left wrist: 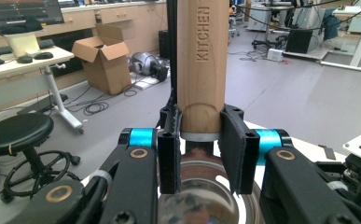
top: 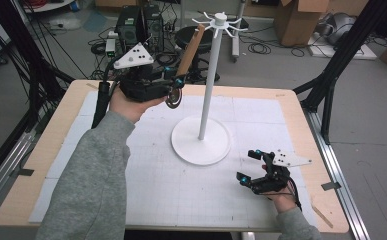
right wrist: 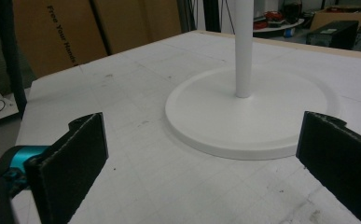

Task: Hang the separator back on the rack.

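one "kitchen"-stamped wooden handle (left wrist: pixel 200 65) in left tongs (left wrist: pixel 200 149)

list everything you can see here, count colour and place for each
utensil with wooden handle: 1, light wood with a metal end, held in the left gripper, raised toward the stand's hooks
hook stand: 1, white, round base and pole near the table's middle, hooks at the top
table: 1, wood edge under a white gridded mat
stool: 1, black, on the floor beyond the table
cardboard boxes: several, brown, on the floor behind
computer tower: 1, black, on the floor past the far edge
left gripper: 1, black with blue accents, shut on the handle
right gripper: 1, black, open, low over the mat at the near right
sleeves: 2, grey, entering from the bottom
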Demonstrator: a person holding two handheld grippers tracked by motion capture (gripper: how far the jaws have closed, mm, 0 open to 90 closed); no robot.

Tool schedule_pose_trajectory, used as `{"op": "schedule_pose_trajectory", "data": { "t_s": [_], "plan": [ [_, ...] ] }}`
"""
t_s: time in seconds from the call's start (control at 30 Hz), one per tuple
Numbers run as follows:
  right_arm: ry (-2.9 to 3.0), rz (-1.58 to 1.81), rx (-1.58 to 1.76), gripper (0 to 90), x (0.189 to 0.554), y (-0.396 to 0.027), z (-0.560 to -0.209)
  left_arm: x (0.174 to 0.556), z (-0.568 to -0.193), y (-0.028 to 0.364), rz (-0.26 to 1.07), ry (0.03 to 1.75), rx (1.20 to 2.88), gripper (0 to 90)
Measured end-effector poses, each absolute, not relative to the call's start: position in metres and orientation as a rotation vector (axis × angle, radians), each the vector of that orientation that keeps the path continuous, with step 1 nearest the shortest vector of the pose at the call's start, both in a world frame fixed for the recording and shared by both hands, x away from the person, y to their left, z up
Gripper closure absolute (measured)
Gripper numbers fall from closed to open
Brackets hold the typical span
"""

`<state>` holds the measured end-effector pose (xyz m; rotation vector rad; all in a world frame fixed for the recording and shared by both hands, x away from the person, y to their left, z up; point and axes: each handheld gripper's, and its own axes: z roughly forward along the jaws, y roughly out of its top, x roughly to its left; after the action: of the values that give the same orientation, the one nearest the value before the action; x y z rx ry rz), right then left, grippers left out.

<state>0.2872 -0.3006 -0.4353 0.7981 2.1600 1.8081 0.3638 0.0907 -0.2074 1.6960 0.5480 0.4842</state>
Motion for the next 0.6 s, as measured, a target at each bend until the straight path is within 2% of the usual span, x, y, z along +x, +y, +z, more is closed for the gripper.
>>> {"op": "schedule_pose_trajectory", "data": {
  "t_s": [0.5,0.6],
  "plan": [
    [2.160,1.807,0.795,1.2,0.288,-0.301,-0.435,0.369,-0.214,0.077,0.475,0.568,1.703,69.1],
    [2.160,1.807,0.794,1.2,0.287,-0.301,-0.435,0.368,-0.215,0.075,0.474,0.552,1.702,66.7]
  ]
}}
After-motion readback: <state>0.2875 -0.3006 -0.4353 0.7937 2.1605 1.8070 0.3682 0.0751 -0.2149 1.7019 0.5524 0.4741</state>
